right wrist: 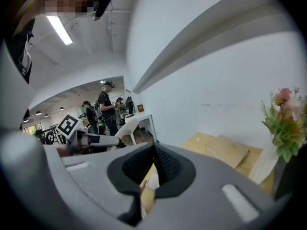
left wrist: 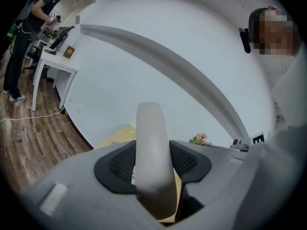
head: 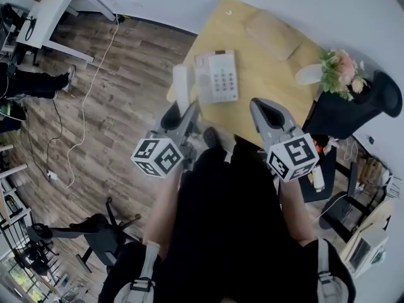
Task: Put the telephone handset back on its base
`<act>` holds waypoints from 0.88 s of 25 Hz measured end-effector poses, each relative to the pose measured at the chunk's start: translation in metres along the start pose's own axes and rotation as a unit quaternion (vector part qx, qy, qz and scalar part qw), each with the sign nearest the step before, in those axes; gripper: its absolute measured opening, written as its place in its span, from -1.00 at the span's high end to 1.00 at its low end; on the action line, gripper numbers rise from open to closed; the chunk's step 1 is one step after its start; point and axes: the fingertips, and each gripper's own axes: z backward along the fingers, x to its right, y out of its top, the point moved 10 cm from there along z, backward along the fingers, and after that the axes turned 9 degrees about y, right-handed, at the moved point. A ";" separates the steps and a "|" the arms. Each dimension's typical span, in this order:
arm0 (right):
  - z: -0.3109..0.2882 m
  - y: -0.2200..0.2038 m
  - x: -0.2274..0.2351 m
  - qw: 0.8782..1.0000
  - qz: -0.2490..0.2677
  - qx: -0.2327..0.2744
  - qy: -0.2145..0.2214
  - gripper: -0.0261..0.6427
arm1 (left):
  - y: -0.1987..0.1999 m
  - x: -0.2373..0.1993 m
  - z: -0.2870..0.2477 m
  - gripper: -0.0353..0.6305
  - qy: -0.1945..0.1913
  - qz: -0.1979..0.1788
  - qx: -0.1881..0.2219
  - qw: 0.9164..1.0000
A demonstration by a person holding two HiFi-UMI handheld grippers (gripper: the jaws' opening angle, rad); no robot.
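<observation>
The white handset (head: 182, 84) stands upright off the table's left edge, with my left gripper (head: 187, 110) shut on its lower part. In the left gripper view the handset (left wrist: 152, 157) fills the gap between the black pads and rises past them. The white telephone base (head: 218, 76) with its keypad lies on the wooden table (head: 265, 81), just right of the handset; its cradle side faces the handset. My right gripper (head: 266, 108) hovers over the table's near edge, to the right of the base. In its own view the right gripper (right wrist: 153, 150) is shut and holds nothing.
A wooden board (head: 273, 33) lies at the table's far side. A vase of pink flowers (head: 341, 70) stands at the right edge, beside a black chair (head: 356, 109). A white cable (head: 88, 100) runs over the wood floor. People stand by a white desk (left wrist: 55, 63) at the left.
</observation>
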 end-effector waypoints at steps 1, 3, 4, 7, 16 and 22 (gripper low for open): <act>-0.001 0.000 0.001 1.000 0.000 -0.003 0.001 0.91 | -0.001 -0.002 -0.002 0.23 0.003 0.003 -0.003 1.000; -0.004 -0.001 0.002 1.000 -0.001 -0.009 0.002 0.91 | -0.005 -0.005 -0.006 0.23 0.011 0.011 -0.011 1.000; -0.005 0.000 0.003 1.000 0.000 -0.010 0.002 0.91 | -0.007 -0.007 -0.008 0.23 0.016 0.014 -0.016 1.000; -0.009 0.002 0.006 1.000 0.012 -0.010 0.006 0.91 | -0.012 -0.011 -0.014 0.23 0.029 0.019 -0.027 0.999; -0.023 -0.004 0.024 0.998 0.061 -0.033 0.000 0.91 | -0.021 -0.014 -0.043 0.23 0.051 0.008 -0.046 0.998; -0.035 -0.014 0.036 0.992 0.086 -0.095 0.017 0.91 | -0.029 -0.018 -0.069 0.23 0.071 0.015 -0.062 0.995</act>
